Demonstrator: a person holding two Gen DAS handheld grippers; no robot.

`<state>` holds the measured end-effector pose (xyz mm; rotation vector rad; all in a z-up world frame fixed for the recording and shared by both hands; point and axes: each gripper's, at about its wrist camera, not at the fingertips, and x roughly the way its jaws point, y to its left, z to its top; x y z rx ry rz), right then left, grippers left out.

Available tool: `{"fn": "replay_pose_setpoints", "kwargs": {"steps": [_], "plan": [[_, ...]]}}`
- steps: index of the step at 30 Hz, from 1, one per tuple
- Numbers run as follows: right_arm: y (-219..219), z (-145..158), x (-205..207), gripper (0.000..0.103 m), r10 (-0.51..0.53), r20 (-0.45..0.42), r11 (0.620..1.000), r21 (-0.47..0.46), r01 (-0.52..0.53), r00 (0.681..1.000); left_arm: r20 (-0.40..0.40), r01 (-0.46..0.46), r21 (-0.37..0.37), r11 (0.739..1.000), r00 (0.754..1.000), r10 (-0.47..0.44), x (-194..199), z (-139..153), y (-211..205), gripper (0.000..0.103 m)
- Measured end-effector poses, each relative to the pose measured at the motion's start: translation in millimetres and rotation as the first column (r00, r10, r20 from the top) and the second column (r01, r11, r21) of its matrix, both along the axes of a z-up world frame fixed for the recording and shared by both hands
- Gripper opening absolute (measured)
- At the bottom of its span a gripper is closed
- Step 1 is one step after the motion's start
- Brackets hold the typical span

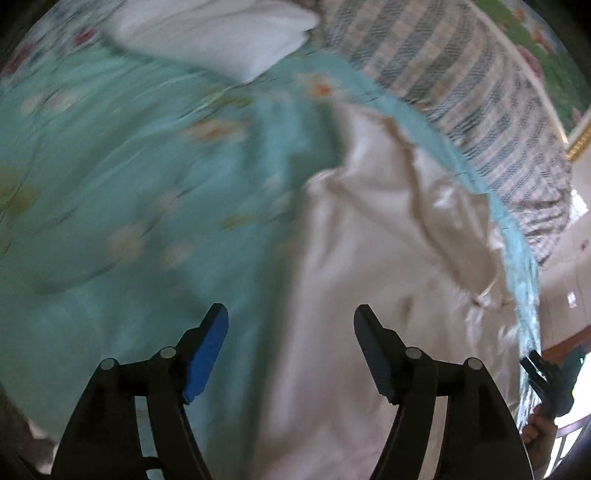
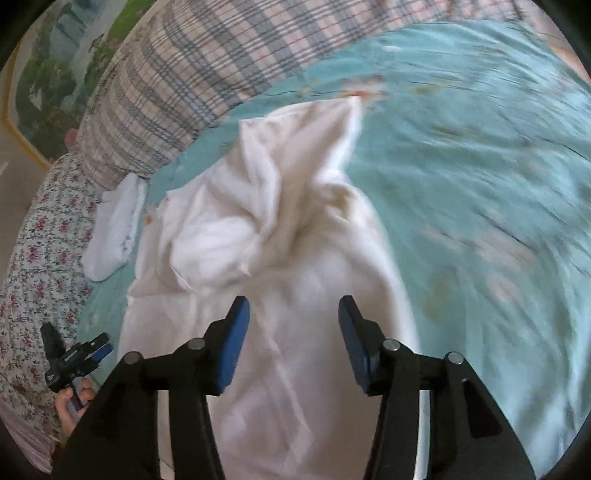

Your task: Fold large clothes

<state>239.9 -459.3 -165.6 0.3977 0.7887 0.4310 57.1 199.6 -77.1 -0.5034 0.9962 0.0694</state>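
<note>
A large cream-white garment (image 1: 388, 266) lies crumpled on a teal floral bedspread (image 1: 129, 166). In the left wrist view my left gripper (image 1: 291, 317) is open and empty above the garment's left edge. In the right wrist view the garment (image 2: 288, 229) is bunched in folds, with its near part under my right gripper (image 2: 294, 310), which is open and empty. The right gripper also shows at the far right of the left wrist view (image 1: 546, 384). The left gripper also shows at the lower left of the right wrist view (image 2: 74, 358), held in a hand. Both views are motion-blurred.
A plaid blanket (image 2: 177, 74) is heaped along the far side of the bed. A small folded white cloth (image 2: 114, 229) lies beside it. A white pillow (image 1: 221, 33) sits at the top of the left wrist view. A floral sheet (image 2: 33, 258) covers the bed's edge.
</note>
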Motion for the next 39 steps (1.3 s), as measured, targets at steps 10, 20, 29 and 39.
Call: {"fn": "replay_pose_setpoints", "kwargs": {"steps": [10, 20, 29, 39], "plan": [[-37.5, -43.1, -47.1, 0.051, 0.074, -0.143, 0.990, 0.128, -0.056, 0.987, 0.050, 0.169, -0.213, 0.962, 0.985, -0.162, -64.2, -22.6, -32.0, 0.083], [-14.9, -61.7, -68.3, 0.043, 0.183, -0.097, 0.953, 0.261, -0.152, 0.978, 0.134, 0.197, -0.262, 0.945, 0.977, -0.167, -84.4, -28.6, -77.3, 0.046], [-18.8, -45.7, -71.6, 0.009, 0.223, 0.006, 0.914, 0.346, -0.211, 0.975, 0.167, 0.245, -0.216, 0.945, 0.963, -0.212, -64.2, -4.5, -85.2, 0.007], [-18.2, 17.7, -12.1, 0.009, 0.216, 0.158, 0.839, 0.475, -0.266, 0.963, 0.399, 0.247, -0.181, 0.952, 0.903, -0.159, 5.5, 82.6, -73.2, 0.005]]}}
